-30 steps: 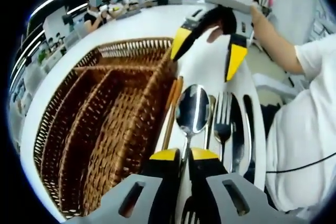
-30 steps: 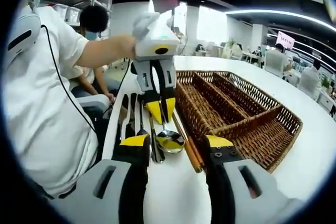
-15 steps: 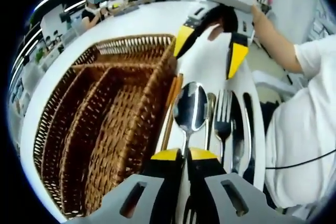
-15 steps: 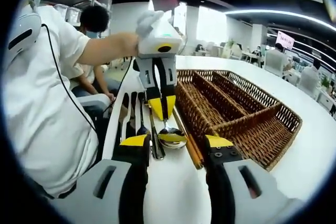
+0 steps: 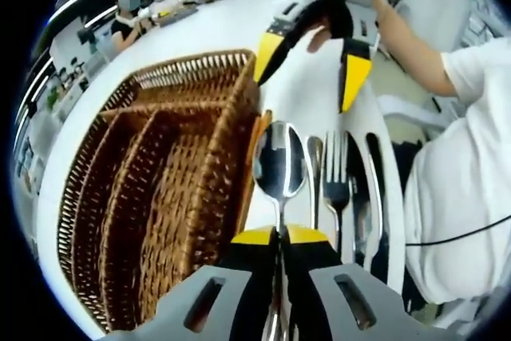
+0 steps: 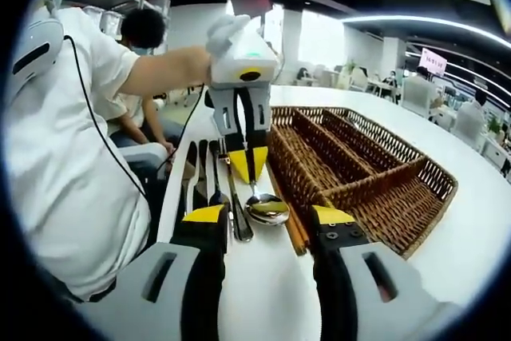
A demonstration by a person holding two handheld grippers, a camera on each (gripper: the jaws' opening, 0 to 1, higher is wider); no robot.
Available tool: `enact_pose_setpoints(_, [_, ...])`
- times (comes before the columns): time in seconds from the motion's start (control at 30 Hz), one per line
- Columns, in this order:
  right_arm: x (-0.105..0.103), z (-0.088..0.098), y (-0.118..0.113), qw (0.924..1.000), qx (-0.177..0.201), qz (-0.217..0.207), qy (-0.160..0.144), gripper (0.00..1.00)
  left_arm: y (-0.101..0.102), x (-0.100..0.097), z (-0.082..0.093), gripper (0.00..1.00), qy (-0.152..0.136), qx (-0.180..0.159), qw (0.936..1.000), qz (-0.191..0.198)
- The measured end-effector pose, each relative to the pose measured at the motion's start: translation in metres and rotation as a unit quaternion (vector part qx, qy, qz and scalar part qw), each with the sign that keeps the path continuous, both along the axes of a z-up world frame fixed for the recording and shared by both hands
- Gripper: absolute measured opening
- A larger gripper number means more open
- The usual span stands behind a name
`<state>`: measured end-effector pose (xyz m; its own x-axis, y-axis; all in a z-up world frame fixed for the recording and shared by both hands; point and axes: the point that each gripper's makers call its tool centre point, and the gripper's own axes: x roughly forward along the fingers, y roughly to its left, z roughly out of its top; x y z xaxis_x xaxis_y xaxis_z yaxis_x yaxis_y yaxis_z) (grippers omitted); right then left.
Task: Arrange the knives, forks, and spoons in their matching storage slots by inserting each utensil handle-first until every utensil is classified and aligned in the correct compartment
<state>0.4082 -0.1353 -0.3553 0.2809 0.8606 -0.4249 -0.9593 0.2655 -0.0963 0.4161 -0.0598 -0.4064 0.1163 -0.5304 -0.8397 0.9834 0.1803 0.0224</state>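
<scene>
Your left tongs (image 5: pixel 279 235) clamp a shiny metal spoon (image 5: pixel 278 167), centre frame; your right tongs (image 6: pixel 267 214) gape over the white tabletop (image 6: pixel 471 237) beside the brown wicker tray (image 6: pixel 375 189); office behind.

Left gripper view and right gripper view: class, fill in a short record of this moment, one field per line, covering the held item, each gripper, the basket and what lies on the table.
held item: spoon, gripped by its handle, bowl forward
left gripper: shut on the spoon
right gripper: open, holding nothing
wicker basket: compartments look empty
white table: fork and more cutlery lie in a row beside the basket
</scene>
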Motion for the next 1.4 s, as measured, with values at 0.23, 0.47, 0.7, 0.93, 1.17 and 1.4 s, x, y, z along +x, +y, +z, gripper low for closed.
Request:
enact_pose_setpoints(0.23, [0.0,0.001,-0.002,1.0,0.0,-0.001,0.0,0.42,0.001,0.0,0.001,0.02,-0.007,0.015,0.9997,-0.02])
enact_pose_setpoints(0.47, [-0.001,0.004,-0.001,1.0,0.002,0.0,-0.003,0.43,0.004,0.0,0.004,0.02,-0.012,0.019,0.9993,-0.029])
enact_pose_setpoints(0.7, [-0.002,0.006,0.001,1.0,0.003,0.002,-0.004,0.44,0.006,0.001,0.013,0.01,-0.02,0.024,0.999,-0.033])
enact_pose_setpoints(0.93, [0.001,0.006,0.001,1.0,0.004,0.0,-0.004,0.45,0.009,0.003,0.023,0.01,-0.026,0.028,0.9985,-0.04])
enact_pose_setpoints(1.17, [0.006,0.008,0.001,0.9999,0.011,-0.009,-0.005,0.48,0.01,0.002,0.032,0.01,-0.025,0.027,0.9985,-0.041])
enact_pose_setpoints(1.4, [0.013,0.01,0.002,0.9997,0.017,-0.019,-0.004,0.52,0.011,0.008,0.042,0.01,-0.026,0.023,0.9985,-0.042])
